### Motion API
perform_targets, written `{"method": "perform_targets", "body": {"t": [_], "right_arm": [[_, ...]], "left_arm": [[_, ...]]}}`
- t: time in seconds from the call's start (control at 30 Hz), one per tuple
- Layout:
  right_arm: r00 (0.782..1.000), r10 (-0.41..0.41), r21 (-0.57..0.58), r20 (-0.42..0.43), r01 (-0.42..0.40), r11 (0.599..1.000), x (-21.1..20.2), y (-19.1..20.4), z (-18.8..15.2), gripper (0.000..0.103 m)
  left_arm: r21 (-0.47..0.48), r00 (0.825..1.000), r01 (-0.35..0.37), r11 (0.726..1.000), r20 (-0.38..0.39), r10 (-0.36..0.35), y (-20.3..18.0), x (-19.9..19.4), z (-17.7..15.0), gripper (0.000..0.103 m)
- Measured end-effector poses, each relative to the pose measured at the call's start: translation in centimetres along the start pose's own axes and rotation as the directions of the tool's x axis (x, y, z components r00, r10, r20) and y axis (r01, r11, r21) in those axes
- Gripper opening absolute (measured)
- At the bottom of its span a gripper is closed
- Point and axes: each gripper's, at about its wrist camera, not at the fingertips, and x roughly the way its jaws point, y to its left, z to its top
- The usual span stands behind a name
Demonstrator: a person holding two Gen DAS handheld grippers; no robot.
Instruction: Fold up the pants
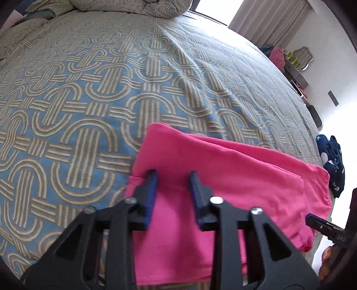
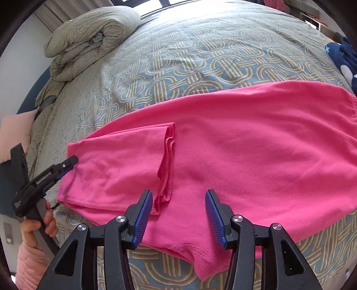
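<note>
Pants (image 2: 245, 142): bright pink, lying flat across the near part of the bed, the leg end folded back over the body so that its hems (image 2: 168, 160) lie on top as a ruffled double edge.
Waist end: to the right in the right wrist view, gathered, close to the bed's edge.
Crotch seam (image 2: 196, 254): a stitched point of cloth at the near edge, just below the right gripper's fingers.
Fold edge (image 1: 156, 131): in the left wrist view, a rounded corner of the doubled cloth lying on the bedspread.
Left gripper (image 1: 171, 178): over the folded leg, its blue pads a narrow gap apart with pink cloth showing between them; the tips touch the fabric, but whether they pinch it I cannot tell (the right wrist view shows the tip at the fold's left corner).
Right gripper (image 2: 179, 198): spread, pads well apart above the cloth, holding nothing.
Hand (image 2: 42, 225): wrapped around the left gripper's handle, a pink quilted sleeve (image 2: 31, 263) below it.
Bedspread (image 1: 78, 107): blue with woven tan loops, lightly creased, under the pants.
Rolled duvet (image 2: 93, 38): same pattern, bunched at the far end of the bed.
Navy garment (image 1: 332, 162): dark blue with white stars and dots, at the bed's edge beyond the waist end, apart from the pants.
Curtain (image 1: 267, 20): pale, beside a bright window.
</note>
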Motion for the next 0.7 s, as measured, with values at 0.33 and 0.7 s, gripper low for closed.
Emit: {"method": "perform_targets", "body": {"t": [0.33,0.7], "right_arm": [[0.999,-0.003,0.066,0.051,0.0,0.998,-2.5,-3.3,-0.5,0.051],[0.988,-0.109,0.288,0.113,0.072,0.955,-7.9,-12.7,-4.9,0.052]], "left_arm": [[0.063,0.999,0.011,0.998,0.044,-0.014,-4.1,-5.0,-0.3,0.061],[0.242,0.992,0.118,0.963,-0.081,-0.101,-14.4,-2.9,-2.9,0.068]]}}
